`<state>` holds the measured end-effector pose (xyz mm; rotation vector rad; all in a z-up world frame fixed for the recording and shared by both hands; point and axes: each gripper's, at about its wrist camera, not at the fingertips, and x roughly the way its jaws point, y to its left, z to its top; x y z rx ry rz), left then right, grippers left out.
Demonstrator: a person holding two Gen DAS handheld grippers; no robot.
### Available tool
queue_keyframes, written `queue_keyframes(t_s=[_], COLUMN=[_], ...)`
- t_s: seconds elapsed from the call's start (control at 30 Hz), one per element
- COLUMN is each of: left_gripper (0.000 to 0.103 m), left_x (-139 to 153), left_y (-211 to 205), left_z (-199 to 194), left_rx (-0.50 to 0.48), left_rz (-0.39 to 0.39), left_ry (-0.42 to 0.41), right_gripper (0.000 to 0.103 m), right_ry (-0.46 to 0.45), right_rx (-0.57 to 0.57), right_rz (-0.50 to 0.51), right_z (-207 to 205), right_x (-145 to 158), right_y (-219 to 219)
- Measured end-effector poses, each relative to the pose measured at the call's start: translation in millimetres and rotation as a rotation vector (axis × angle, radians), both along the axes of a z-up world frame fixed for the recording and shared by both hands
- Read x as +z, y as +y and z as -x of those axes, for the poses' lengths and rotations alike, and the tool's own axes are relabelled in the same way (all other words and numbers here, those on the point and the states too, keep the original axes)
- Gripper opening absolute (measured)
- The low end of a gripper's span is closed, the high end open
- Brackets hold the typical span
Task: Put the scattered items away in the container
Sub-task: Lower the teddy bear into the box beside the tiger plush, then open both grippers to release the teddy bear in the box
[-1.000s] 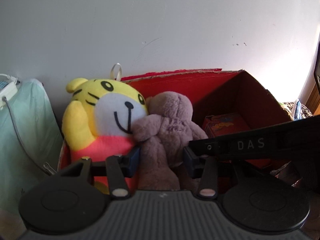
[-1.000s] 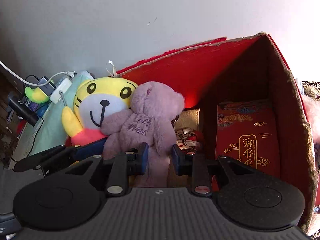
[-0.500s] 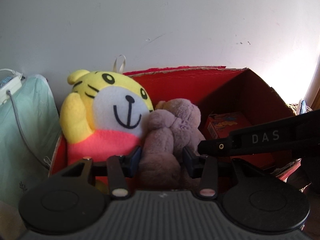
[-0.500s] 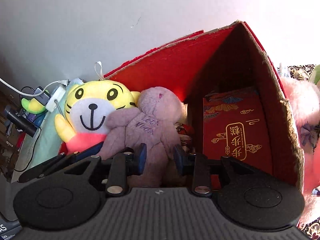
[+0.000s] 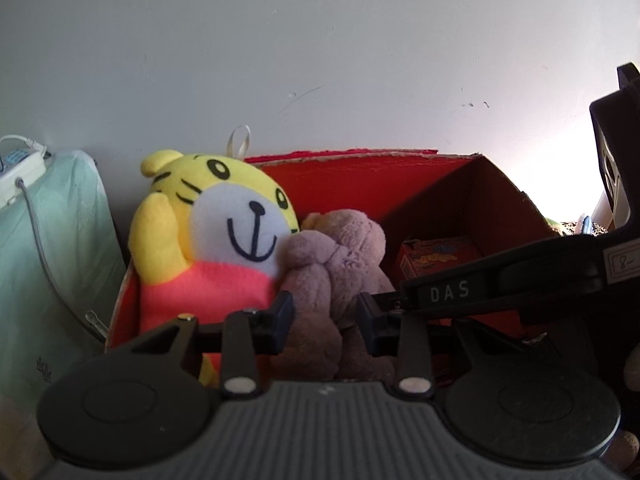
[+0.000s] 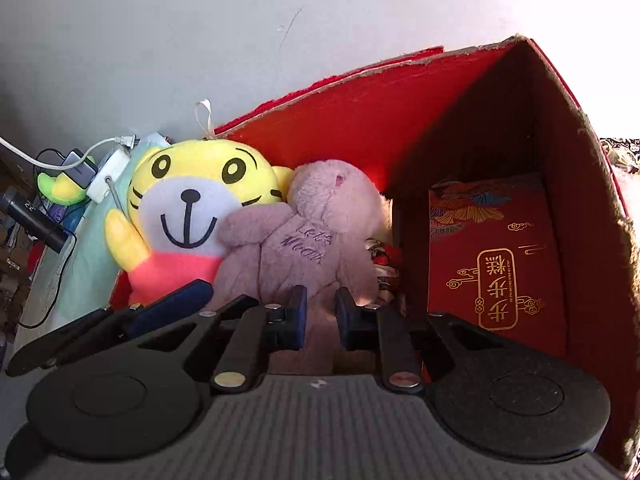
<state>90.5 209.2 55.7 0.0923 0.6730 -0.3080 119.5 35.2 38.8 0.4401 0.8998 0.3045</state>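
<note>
Both grippers point down into a red cardboard box standing against a pale wall. Compared with a second ago, the mauve teddy bear sits lower and more slumped against the yellow tiger plush, and both toys remain inside the box at its left end. The left gripper has its fingers drawn in as far as they go, pressing the bear's lower body from either side; they have just closed further. The right gripper has also just narrowed, its fingers standing a little apart with the bear's leg between them; whether they press on it cannot be told.

The left wrist view alone shows the right gripper's black arm crossing from the right, lettered "DAS", and a small orange carton on the box floor. The right wrist view alone shows embroidered lettering on the bear's chest, a red gift box with gold characters lying flat in the box's right half, and the left gripper's blue-padded finger beside the tiger.

Left of the box lies a pale green cloth bearing a white power strip with cables.
</note>
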Motion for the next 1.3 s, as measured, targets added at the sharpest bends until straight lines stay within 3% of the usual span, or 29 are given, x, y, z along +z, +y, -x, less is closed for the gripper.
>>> queue_keyframes(t_s=[0.27,0.4,0.53,0.7,0.83,1.07,1.3], left_gripper=[0.035,0.044,0.045,0.057,0.058,0.062,0.066], left_x=[-4.4,-3.3,-2.3,-1.5,-2.6,1.2,0.4], left_y=[-5.0,-6.6,-15.0,-26.8,-33.2,-36.9,-40.2], left_z=[3.5,5.0,7.0,11.7,13.8,17.2,17.4], left_rx=[0.022,0.057,0.116,0.166,0.192,0.238,0.267], left_rz=[-0.026,-0.011,-0.022,-0.038,-0.065,-0.069,-0.094], left_ry=[-0.008,0.003,0.007,0.02,0.028,0.047,0.041], right_gripper=[0.022,0.025,0.027,0.028,0.024,0.025,0.029], right_ry=[-0.014,-0.077,-0.156,-0.223,-0.263,-0.31,-0.314], right_rx=[-0.006,-0.045,-0.07,-0.092,-0.106,-0.102,-0.107], right_rz=[-0.006,0.047,0.109,0.178,0.199,0.278,0.282], right_z=[2.1,11.5,25.8,43.0,55.6,70.3,75.4], right_x=[-3.3,5.6,18.0,26.8,28.8,27.7,25.0], right_y=[-4.6,-9.1,-13.2,-18.4,-26.4,-22.7,-26.5])
